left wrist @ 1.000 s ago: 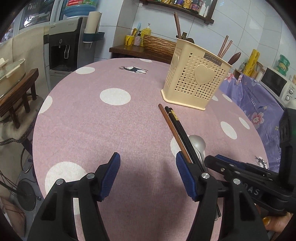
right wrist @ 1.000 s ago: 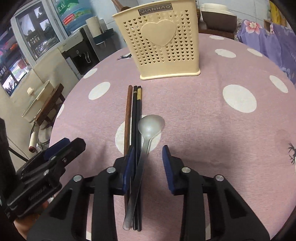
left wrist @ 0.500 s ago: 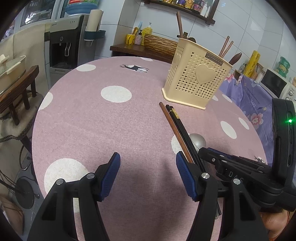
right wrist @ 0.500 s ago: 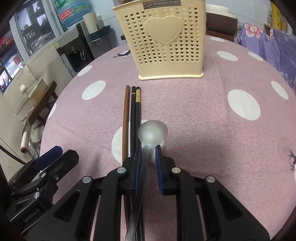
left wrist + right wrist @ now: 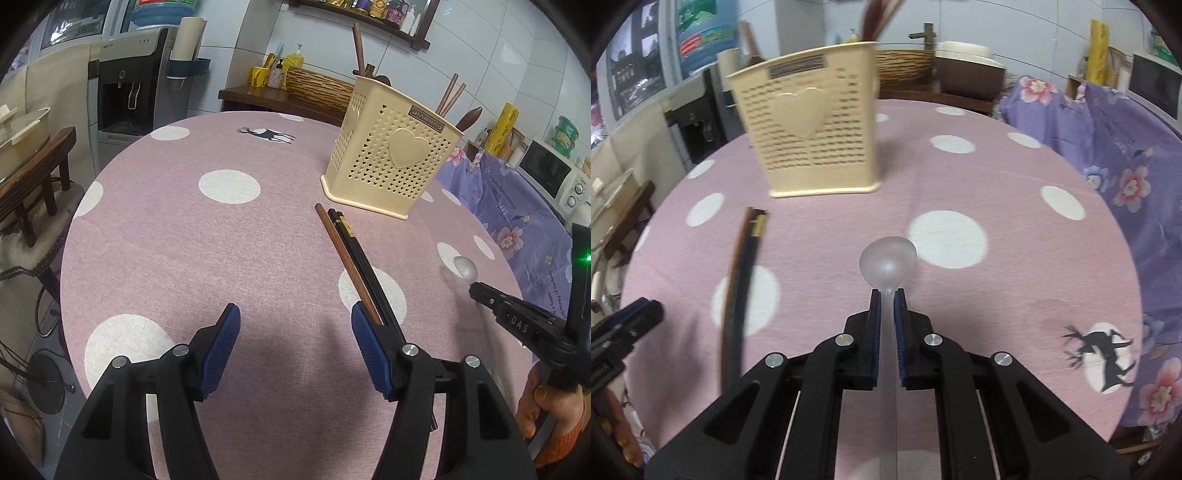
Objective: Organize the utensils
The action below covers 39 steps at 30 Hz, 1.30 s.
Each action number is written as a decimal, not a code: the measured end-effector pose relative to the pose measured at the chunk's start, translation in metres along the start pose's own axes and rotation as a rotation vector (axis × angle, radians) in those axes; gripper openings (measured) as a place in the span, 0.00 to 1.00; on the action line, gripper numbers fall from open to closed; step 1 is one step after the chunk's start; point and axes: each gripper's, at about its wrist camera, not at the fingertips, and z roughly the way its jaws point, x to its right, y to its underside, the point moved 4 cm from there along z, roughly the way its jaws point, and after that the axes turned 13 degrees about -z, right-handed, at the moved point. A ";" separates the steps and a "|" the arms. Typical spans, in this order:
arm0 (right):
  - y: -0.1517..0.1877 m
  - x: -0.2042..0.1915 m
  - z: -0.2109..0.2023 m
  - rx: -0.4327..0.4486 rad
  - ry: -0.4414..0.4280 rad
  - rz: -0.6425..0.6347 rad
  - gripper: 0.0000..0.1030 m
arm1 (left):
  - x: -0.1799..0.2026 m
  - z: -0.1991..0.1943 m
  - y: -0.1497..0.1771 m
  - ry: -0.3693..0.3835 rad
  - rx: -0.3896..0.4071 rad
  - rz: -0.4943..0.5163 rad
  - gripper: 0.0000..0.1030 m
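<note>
The left gripper (image 5: 295,349) hangs wide apart over the table (image 5: 184,240), chopsticks (image 5: 351,258) passing its 3 o'clock finger. The right gripper (image 5: 887,301) pinches the spoon (image 5: 888,258), bowl at 12 o'clock, holder (image 5: 812,129) at 11.

Your table (image 5: 177,236) wears a dusty pink cloth with large white polka dots and small black deer silhouettes. The utensil holder (image 5: 391,162) is cream, pierced all over with tiny hearts around one big raised heart, and carries a dark label. One chopstick (image 5: 343,254) is reddish brown; the pair (image 5: 360,251) beside it is black with a gold band. The spoon (image 5: 888,258) is frosted translucent grey. Your left tool (image 5: 295,343) and right tool (image 5: 887,302) are black with blue ribbed pads. The cloth (image 5: 1115,147) to your right is purple with pink flowers.
</note>
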 end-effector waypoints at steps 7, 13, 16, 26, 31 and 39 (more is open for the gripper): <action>0.013 0.019 0.012 -0.022 -0.028 0.027 0.08 | 0.010 0.003 0.005 0.007 -0.014 0.023 0.61; 0.017 0.020 0.017 -0.028 -0.053 0.047 0.26 | 0.013 0.008 0.007 -0.008 -0.029 0.041 0.61; 0.018 0.021 0.012 -0.012 -0.049 0.057 0.31 | 0.018 0.013 0.007 -0.022 -0.038 0.064 0.61; 0.023 0.015 0.002 0.002 -0.070 0.068 0.49 | 0.060 0.040 0.023 -0.100 -0.059 0.226 0.61; 0.024 0.017 -0.003 0.012 -0.071 0.067 0.52 | 0.060 0.040 0.025 -0.125 -0.038 0.244 0.61; 0.027 0.030 -0.002 0.007 -0.069 0.098 0.55 | 0.032 0.021 0.014 -0.121 -0.039 0.167 0.61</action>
